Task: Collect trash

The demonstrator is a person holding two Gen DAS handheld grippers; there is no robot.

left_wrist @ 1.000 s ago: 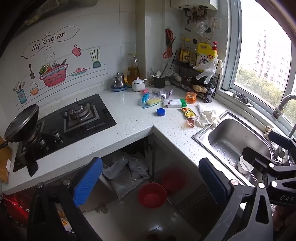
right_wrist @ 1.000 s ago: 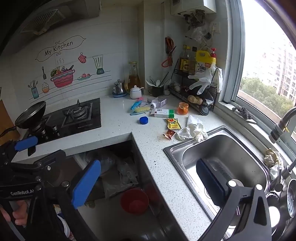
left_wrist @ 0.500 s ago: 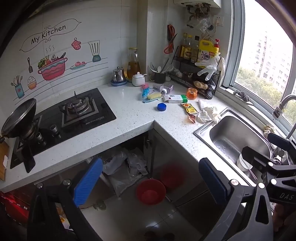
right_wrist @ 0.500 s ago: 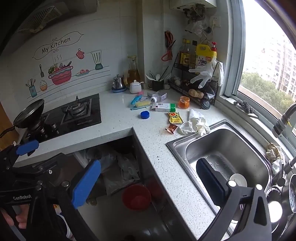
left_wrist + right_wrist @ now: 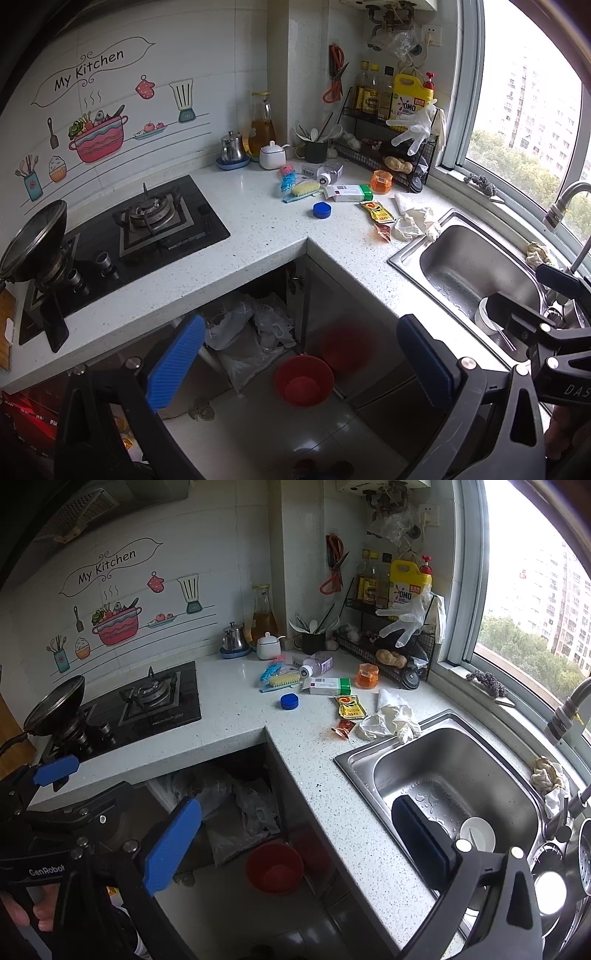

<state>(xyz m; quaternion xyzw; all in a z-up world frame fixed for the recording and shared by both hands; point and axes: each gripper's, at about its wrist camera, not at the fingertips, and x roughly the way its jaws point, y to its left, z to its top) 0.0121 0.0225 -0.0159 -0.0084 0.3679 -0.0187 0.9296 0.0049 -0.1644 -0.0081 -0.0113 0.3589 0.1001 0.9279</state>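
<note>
Both claws held out over floor in front of L-shaped worktop [image 5: 258,229], nothing between fingers. Left claw [image 5: 301,363] spread wide, blue pads apart, empty; below it a red bin [image 5: 303,380] on floor by open cabinet w/ crumpled plastic bags [image 5: 251,332]. Right claw [image 5: 295,845] likewise wide open, empty, right finger over sink [image 5: 454,775] edge, left finger over cabinet gap.

Trash lying on worktop near sink's far-left corner: crumpled white tissue [image 5: 415,221] touching sink rim, yellow sauce packet [image 5: 376,211] just left of it, small red packet [image 5: 383,232] just below yellow one w/ reddish smear around. Same group in right view: tissue [image 5: 391,720], yellow packet [image 5: 350,706], red packet [image 5: 343,726]. All well apart from both claws.

Further back: blue lid [image 5: 322,210], green/white box [image 5: 349,192], yellow scrub brush [image 5: 304,188], orange cup [image 5: 382,181], white bottle on its side [image 5: 330,171]. Wire rack [image 5: 388,147] by window w/ yellow detergent jug [image 5: 410,99] and a clear glove [image 5: 413,129] draped on it. Gas hob [image 5: 147,229] at left, dark wok [image 5: 35,236] tilted on its left burner. White bowl [image 5: 477,834] in sink. Rag [image 5: 546,773] on sink's far rim near tap [image 5: 569,709].
</note>
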